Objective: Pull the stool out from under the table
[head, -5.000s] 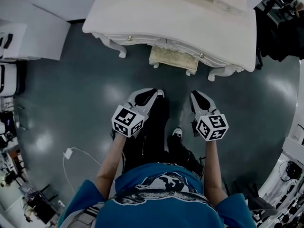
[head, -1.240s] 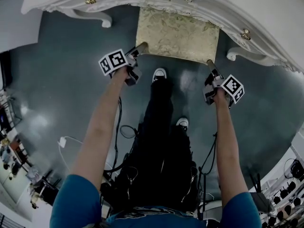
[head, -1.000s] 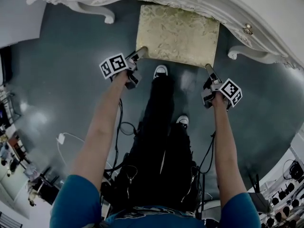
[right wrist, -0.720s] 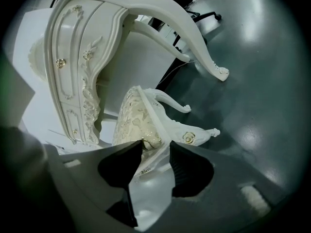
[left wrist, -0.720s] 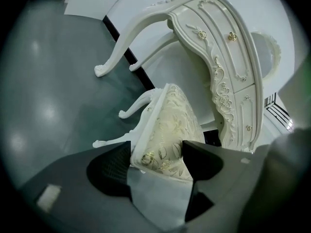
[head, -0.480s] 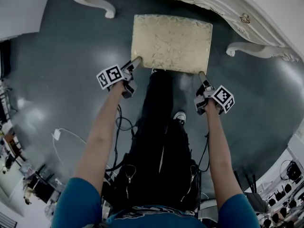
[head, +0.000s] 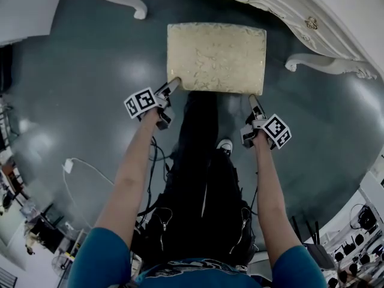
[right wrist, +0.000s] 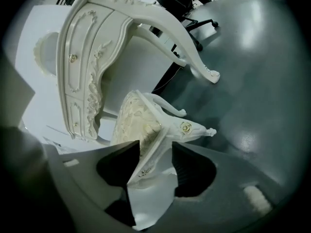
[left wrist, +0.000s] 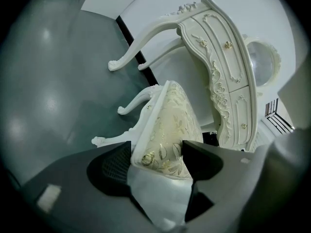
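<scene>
The stool (head: 216,56), with a cream patterned cushion and white carved legs, stands on the dark floor fully out in front of the white ornate table (head: 288,5). My left gripper (head: 174,83) is shut on the stool's near left corner. My right gripper (head: 253,98) is shut on its near right corner. In the left gripper view the cushion corner (left wrist: 170,125) fills the gap of the left gripper (left wrist: 158,161). In the right gripper view the seat edge (right wrist: 133,120) sits between the pads of the right gripper (right wrist: 153,161).
The table's curved legs (head: 327,65) (head: 129,2) flank the stool at the back. The person's dark-trousered legs and a shoe (head: 224,144) are just behind the stool. A white cable and adapter (head: 69,165) lie on the floor at left. Equipment crowds the picture's edges.
The stool has slid out from under the table toward the person, both grippers moving back with it. Five seconds ago both grippers were free and the stool sat mostly under the table.
</scene>
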Demonstrator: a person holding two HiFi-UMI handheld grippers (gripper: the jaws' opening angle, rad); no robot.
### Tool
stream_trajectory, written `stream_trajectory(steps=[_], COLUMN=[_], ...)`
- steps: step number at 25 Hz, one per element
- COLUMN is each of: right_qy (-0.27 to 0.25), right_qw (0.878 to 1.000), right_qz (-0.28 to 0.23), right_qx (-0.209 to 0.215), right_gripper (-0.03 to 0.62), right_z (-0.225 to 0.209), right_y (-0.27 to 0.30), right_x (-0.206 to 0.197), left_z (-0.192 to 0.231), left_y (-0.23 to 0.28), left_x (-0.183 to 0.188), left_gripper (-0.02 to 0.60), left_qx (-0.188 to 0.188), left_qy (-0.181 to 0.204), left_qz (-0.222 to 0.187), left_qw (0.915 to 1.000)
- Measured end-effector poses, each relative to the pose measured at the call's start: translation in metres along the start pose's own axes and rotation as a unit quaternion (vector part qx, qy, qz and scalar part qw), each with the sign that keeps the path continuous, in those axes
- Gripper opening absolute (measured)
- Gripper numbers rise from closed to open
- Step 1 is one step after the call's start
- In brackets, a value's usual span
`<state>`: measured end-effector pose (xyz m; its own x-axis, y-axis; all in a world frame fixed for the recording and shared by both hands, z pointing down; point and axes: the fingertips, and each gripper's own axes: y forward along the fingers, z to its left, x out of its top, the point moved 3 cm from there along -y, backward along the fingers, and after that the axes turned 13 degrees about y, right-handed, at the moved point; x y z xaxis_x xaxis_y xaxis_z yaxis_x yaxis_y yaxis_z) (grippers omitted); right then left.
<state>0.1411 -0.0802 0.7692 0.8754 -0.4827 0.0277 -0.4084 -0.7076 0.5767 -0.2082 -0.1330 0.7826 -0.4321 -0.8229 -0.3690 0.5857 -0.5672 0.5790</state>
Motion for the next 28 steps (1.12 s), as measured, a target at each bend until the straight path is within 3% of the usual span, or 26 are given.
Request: stream_trajectory(steps=[4,7,12,16,18,22,28], right_qy=[-0.012,-0.063,-0.095,-0.092,-0.084,-0.068,-0.050], right_qw=[0.999,0.998,0.992,0.992,0.992,0.993,0.992], right_qz=[-0.025,0.009,0.078,0.089,0.095,0.101,0.111], right_qx=[0.041,0.030,0.017,0.015,0.011,0.001,-0.020], right_gripper=[0.299,0.330,0.334,0.316,0.314,0.313,0.314], right_z=[0.010,0.025,0.033,0.037,0.035,0.012,-0.015], right_y=[-0.005,0.015,0.037,0.031,0.029,0.024,-0.005], right_x=[0.034,0.045,0.039,0.031,0.025,0.014,-0.025], left_z=[-0.002,-0.002,0.000,-0.003,-0.001,0.013,0.028], left_y=[0.002,-0.005,-0.010,-0.016,-0.020,-0.022,-0.053], left_x=[-0.003,-0.001,0.002,0.000,0.001,-0.006,-0.036], left_gripper=[0.346,0.344,0.344,0.344,0.344,0.345,0.351], left_qx=[-0.012,-0.018,-0.005,-0.016,-0.011,0.014,0.018], left_qy=[-0.014,-0.017,0.021,-0.013,-0.006,0.041,0.037], left_qz=[0.004,0.005,0.014,0.003,-0.001,0.025,0.066], left_qw=[0.9998,0.9997,0.9997,0.9998,0.9999,0.9988,0.9970])
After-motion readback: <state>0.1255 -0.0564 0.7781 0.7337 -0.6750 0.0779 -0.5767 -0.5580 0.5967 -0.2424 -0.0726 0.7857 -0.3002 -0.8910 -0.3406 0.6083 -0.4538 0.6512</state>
